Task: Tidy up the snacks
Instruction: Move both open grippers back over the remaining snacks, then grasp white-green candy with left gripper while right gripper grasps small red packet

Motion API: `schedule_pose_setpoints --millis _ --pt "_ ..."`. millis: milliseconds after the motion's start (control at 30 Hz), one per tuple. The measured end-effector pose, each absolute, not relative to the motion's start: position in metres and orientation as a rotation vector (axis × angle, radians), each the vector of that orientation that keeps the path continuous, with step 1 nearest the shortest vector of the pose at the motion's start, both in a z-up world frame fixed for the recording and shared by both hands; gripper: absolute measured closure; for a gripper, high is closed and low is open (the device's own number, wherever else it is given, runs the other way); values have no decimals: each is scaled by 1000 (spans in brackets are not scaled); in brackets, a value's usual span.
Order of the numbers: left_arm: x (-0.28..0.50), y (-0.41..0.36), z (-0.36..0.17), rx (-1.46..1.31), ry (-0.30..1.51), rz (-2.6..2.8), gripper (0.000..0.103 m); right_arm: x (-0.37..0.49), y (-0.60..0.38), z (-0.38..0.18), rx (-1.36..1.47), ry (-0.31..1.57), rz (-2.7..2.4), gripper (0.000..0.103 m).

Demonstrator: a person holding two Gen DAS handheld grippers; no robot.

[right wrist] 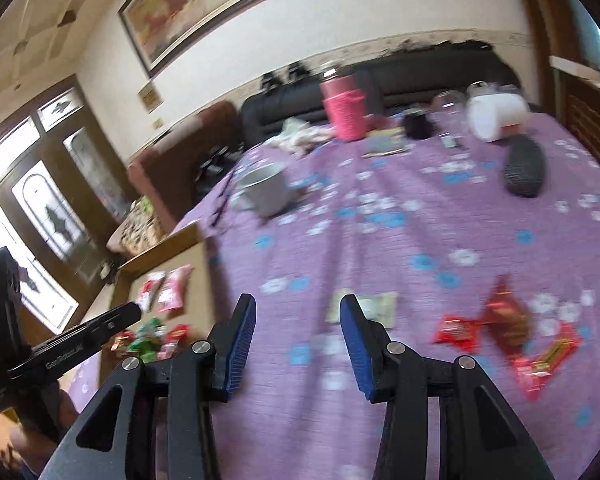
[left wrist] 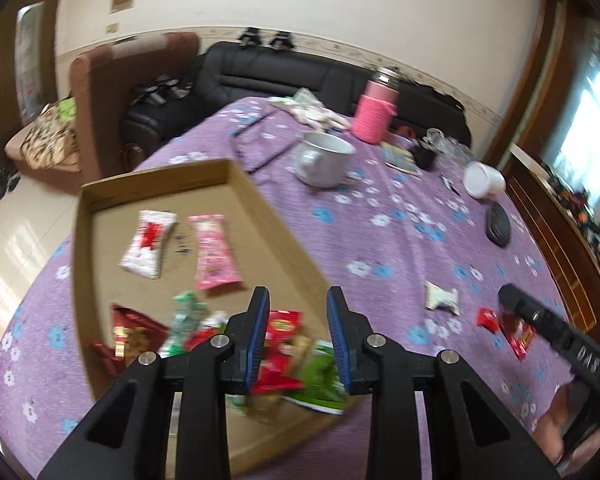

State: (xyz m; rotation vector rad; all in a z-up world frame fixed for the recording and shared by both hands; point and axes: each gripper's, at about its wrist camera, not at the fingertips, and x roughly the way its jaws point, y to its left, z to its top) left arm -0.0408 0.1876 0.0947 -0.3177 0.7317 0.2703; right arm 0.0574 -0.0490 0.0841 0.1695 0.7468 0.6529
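**Both grippers empty above the table; snacks split between box and cloth**

Beneath the left gripper (left wrist: 299, 312), between and just past its blue-padded fingers (left wrist: 259, 332), lies a loose heap of snack packets in the near corner of the cardboard box (left wrist: 260, 196): a red packet (left wrist: 278, 344), a green packet (left wrist: 320, 380) under the right-hand finger, green-and-white wrappers (left wrist: 188, 320) left of the left-hand finger, and a dark red foil packet (left wrist: 128, 332) further left. Fingers are spread, nothing between the pads; whether the tips touch the heap cannot be told, as the packets are blurred. Ahead of the fingertips, toward the far wall of the box, a white-and-red packet (left wrist: 148, 244) and a pink packet (left wrist: 214, 252) lie flat side by side, apart from the heap.

Right of the left gripper's fingers, outside the box on the purple floral tablecloth (left wrist: 380, 240), sit a white wrapped candy (left wrist: 442, 298) and small red packets (left wrist: 488, 318), the latter just beside the right gripper's black body, which enters at the far right.

Right wrist view: the right gripper (right wrist: 298, 306) has its fingers spread wide over bare cloth, holding nothing. The white wrapped candy (right wrist: 374, 308) lies just beyond the right-hand fingertip. Red packets (right wrist: 500, 324) lie clustered to the right of the fingers. The box (right wrist: 172, 240) lies left of the fingers.

Far ahead of both grippers: grey mug (left wrist: 322, 158), pink bottle (left wrist: 374, 114), tipped white cup (left wrist: 484, 180), black remote (left wrist: 498, 224).
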Motion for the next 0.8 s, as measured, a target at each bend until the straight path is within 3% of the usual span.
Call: schedule_pose_setpoints --millis 233,467,667,800 --pt "5 125 81 -263 824 87 75 83 -123 62 349 774 522 56" --pt "81 67 57 -209 943 -47 75 87 -128 64 340 779 525 56" --pt "132 53 28 -186 1021 -34 75 90 -130 60 333 800 514 56" --pt "126 51 24 -153 1034 -67 75 91 -130 58 325 819 512 56"
